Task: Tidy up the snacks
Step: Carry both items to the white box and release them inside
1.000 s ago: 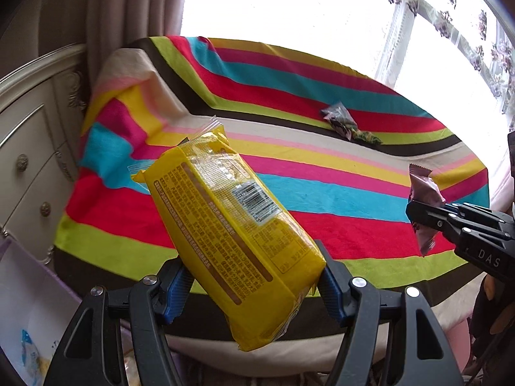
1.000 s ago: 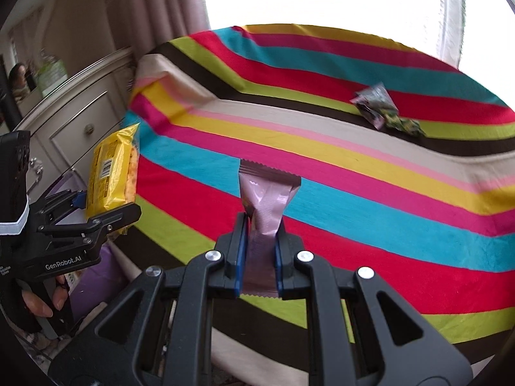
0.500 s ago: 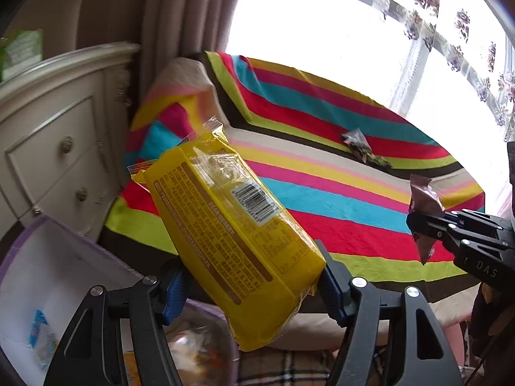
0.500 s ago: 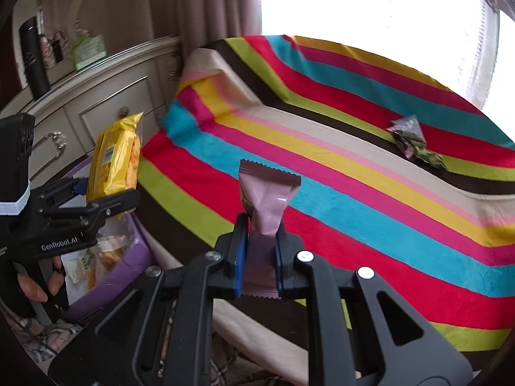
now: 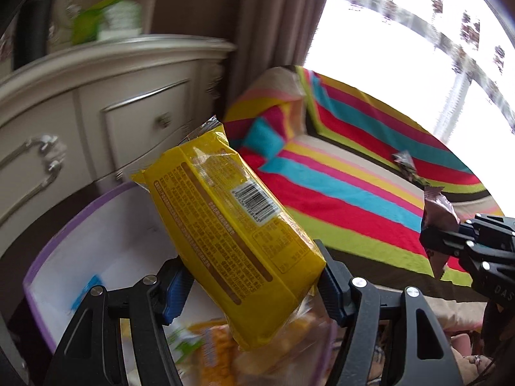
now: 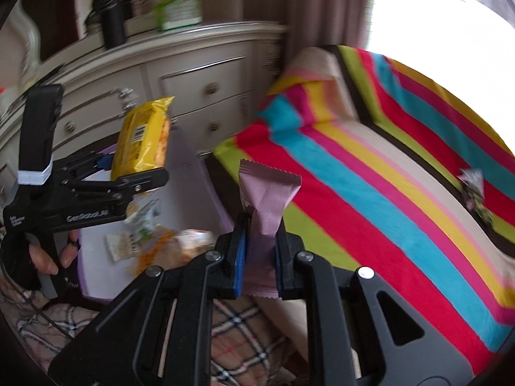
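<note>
Left gripper (image 5: 249, 284) clamps a yellow pack (image 5: 231, 234), held tilted above the purple-rimmed box (image 5: 58, 241) with snacks inside. Right gripper (image 6: 259, 257) is closed on a mauve bar (image 6: 265, 199), upright, near the striped bed (image 6: 402, 193). One small packet (image 6: 473, 189) lies on the bed.

My views swung off striped blanket (image 5: 354, 193) toward cream dresser (image 5: 96, 112). Purple-rimmed box (image 5: 80, 218) now under my left gripper (image 5: 251, 286) and its yellow pack (image 5: 231, 225); earlier only its corner showed. Snack bags in box (image 6: 145, 241) now visible. My right gripper (image 6: 260, 254) with pink bar (image 6: 264, 199) shifted from over blanket to blanket edge beside box.
</note>
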Motion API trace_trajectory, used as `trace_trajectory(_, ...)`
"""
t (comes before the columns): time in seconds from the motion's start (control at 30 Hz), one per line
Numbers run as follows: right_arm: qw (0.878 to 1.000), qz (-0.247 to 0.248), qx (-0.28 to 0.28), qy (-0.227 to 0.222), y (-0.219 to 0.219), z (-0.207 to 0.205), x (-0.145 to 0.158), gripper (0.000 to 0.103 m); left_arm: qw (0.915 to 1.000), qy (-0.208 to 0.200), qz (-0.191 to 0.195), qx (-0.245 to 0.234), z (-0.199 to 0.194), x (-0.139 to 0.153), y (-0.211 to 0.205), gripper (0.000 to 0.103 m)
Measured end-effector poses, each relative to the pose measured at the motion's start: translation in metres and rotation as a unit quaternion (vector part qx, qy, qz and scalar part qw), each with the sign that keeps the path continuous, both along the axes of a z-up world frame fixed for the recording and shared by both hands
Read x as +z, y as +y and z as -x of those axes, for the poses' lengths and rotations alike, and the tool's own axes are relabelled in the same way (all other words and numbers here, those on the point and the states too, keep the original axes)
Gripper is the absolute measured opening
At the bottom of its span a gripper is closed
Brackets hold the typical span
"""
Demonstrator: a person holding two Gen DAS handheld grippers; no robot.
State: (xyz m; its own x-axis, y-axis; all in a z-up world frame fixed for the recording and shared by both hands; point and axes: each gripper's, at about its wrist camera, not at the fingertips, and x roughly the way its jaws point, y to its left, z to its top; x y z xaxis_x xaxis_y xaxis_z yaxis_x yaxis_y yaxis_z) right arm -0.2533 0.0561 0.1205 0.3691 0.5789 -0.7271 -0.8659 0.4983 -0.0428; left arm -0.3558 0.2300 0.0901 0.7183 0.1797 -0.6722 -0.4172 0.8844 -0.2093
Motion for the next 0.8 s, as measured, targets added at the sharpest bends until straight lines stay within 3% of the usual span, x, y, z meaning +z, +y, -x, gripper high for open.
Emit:
trace_trajectory(0.37,0.988,0.047,0.144,-0.008,0.07,0.068,-0.026,0.018,0.995,0.022,0.036,0.09,0.051,-0.029,0.052,0.068)
trace_trajectory(0.47,0.982,0.035,0.182,-0.014,0.082,0.083,-0.028,0.018,0.9907,0.027,0.034,0.129,0.064,-0.032,0.063,0.07)
trace_trajectory(0.53,0.979,0.008,0.202,-0.016,0.085,0.088,-0.026,0.027,0.9826,0.036,0.03,0.18,0.073,-0.032,0.075,0.073)
trace_trajectory(0.6,0.982,-0.003,0.19,-0.013,0.084,0.085,-0.024,0.057,0.9773,0.035,0.024,0.208,0.081,-0.029,0.081,0.075)
trace_trajectory(0.7,0.987,-0.037,0.154,-0.003,0.066,0.063,-0.015,0.059,0.9735,0.026,-0.002,0.227,0.088,-0.019,0.081,0.085)
trace_trajectory(0.8,0.994,-0.052,0.097,-0.003,0.039,0.033,-0.008,0.06,0.9797,0.012,-0.011,0.2,0.08,-0.01,0.071,0.085)
